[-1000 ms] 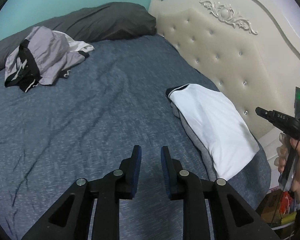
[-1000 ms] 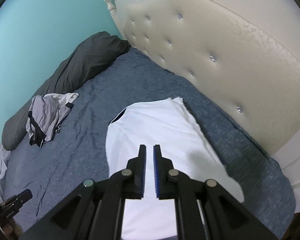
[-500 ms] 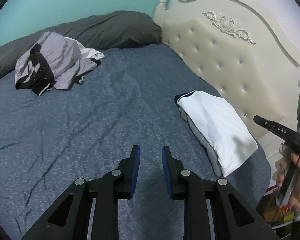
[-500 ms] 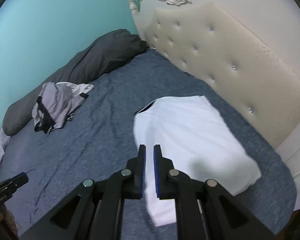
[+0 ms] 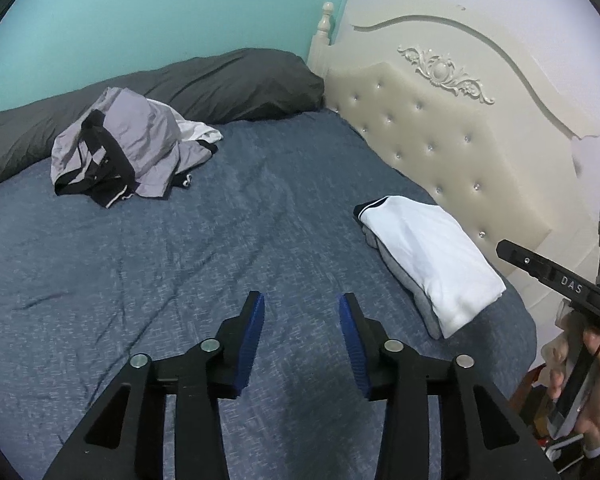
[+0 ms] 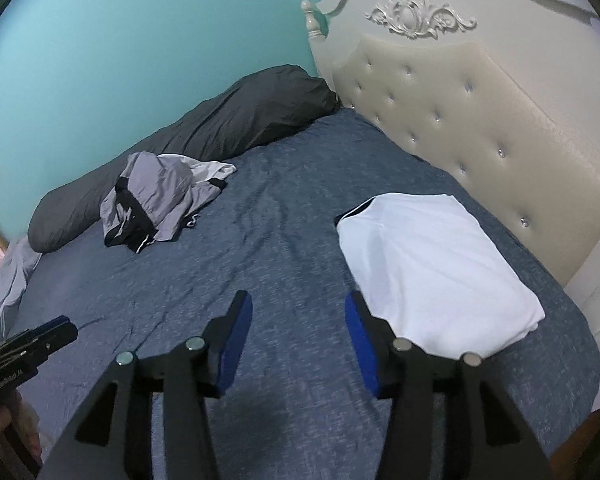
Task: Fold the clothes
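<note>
A folded white garment (image 6: 432, 268) lies along the bed's (image 5: 220, 248) headboard edge beside the tufted cream headboard (image 5: 452, 148), well apart from the crumpled grey-and-black clothes (image 5: 120, 148) heaped at the far edge against the dark pillow (image 5: 228, 80). Both the left gripper (image 5: 300, 312) and right gripper (image 6: 298, 312) hang empty over bare blue sheet with jaws now spread wide, where a second ago they were nearly pressed together. "DAS" is printed on the right gripper's side.

Heathered navy bed sheet (image 5: 188, 248); white folded garment (image 5: 432, 256), black-trimmed; grey-and-black crumpled clothes (image 5: 120, 148); charcoal pillow (image 5: 228, 80); teal wall (image 5: 160, 12); cream headboard (image 5: 440, 136).
</note>
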The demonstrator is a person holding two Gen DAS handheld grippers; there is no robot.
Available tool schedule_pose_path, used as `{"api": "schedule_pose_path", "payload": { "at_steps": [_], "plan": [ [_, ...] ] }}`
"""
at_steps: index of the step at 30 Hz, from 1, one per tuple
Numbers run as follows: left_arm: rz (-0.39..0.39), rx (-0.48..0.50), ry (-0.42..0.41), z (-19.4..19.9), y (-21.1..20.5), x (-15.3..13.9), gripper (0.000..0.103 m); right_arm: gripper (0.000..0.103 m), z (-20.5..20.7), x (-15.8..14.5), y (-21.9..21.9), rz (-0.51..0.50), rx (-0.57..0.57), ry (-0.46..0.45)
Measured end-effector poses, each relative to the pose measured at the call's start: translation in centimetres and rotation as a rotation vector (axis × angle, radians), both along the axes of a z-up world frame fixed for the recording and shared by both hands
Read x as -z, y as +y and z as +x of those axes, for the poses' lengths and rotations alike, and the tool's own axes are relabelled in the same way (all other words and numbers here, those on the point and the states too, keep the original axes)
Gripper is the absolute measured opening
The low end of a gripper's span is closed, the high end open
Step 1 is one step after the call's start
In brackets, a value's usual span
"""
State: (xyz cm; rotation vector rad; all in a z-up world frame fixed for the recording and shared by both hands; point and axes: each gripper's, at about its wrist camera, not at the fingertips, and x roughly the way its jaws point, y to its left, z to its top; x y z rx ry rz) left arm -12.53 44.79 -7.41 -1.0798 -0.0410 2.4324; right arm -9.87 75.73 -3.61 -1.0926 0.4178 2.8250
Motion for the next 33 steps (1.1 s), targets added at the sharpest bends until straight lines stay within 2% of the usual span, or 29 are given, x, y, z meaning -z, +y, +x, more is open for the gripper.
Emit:
{"api": "schedule_pose_path", "payload": {
  "at_steps": [2,12,24,33],
  "plan": [
    [0.004,-0.001,0.009,0.7,-0.7,-0.5,0.048,0.064,0.8,-0.6,-0.9,0.011,-0.002,0.01],
    [0.004,0.007,0.044,4.3,-3.7,-2.4,0.065,0.076,4.4,-3.1,-5.2,0.024,-0.038,0.034],
    [0.004,-0.013,0.075,8.1,-7.8,-3.7,0.087,0.082,8.3,-4.5,-10.6,0.051,-0.074,0.051],
    [0.005,-0.023,0.096,10.6,-9.8,-4.3,0.098,0.086,10.8,-4.7,-13.3,0.054,-0.07,0.053]
  ]
}}
